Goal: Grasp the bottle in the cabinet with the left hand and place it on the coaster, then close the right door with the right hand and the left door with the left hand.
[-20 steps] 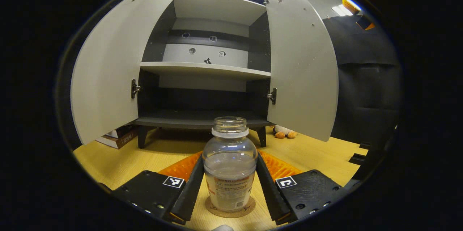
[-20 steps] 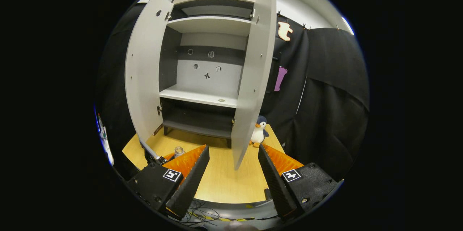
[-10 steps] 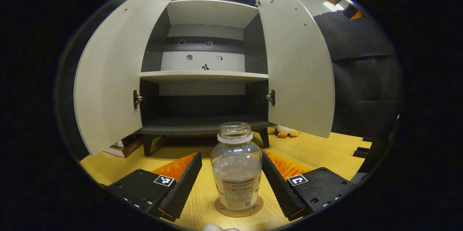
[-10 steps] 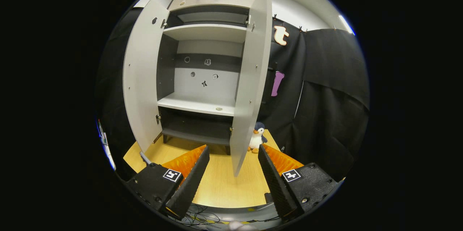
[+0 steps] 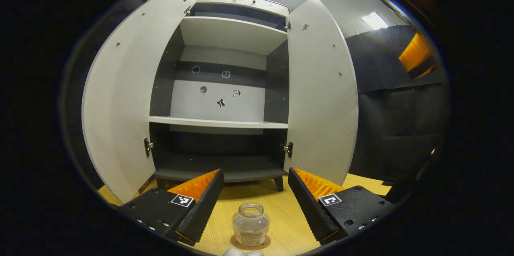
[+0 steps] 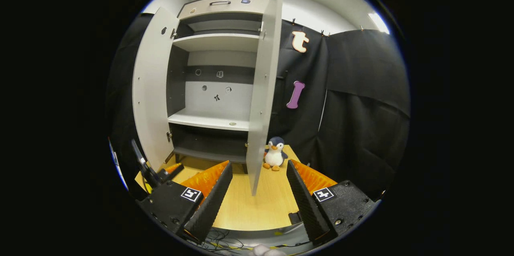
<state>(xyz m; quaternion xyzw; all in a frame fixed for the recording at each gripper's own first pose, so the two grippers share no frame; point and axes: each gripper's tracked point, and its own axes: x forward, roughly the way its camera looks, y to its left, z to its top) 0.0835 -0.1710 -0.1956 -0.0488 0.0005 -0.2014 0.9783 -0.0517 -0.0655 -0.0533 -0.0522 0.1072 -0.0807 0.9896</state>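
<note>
Bottle: the bottle (image 5: pixel 250 224) stands upright on the coaster (image 5: pixel 251 243), near the front edge of the table; its mouth is uncapped and the clear body looks to hold a little clear liquid, though the level is hard to read
Cabinet: the cabinet (image 5: pixel 225 99) stands open at the far side of the table; the shelves seen through the doorway are bare apart from a small round thing on the middle shelf in the right gripper view, too small to name
Doors: the left door (image 5: pixel 120 99) and the right door (image 5: pixel 321 91) both swing wide toward the viewer
Left gripper: the left gripper (image 5: pixel 253 204) is spread wide above the bottle, fingers clear of it on either side, grasping nothing
Right gripper: the right gripper (image 6: pixel 257 196) is also spread wide and empty, pointing at the near edge of the right door (image 6: pixel 261 87)
Table: the wooden table (image 6: pixel 257 208) carries the cabinet, the coaster and a plush penguin (image 6: pixel 274 153) just right of the right door's foot
Room: black cloth hangs to the right; ceiling lights show above the cabinet
Change: one second ago the left gripper's fingers flanked the bottle closely; it has since drawn back and up, so the bottle sits smaller and lower in its view. The right gripper has shifted a little rightward, its opening unchanged
</note>
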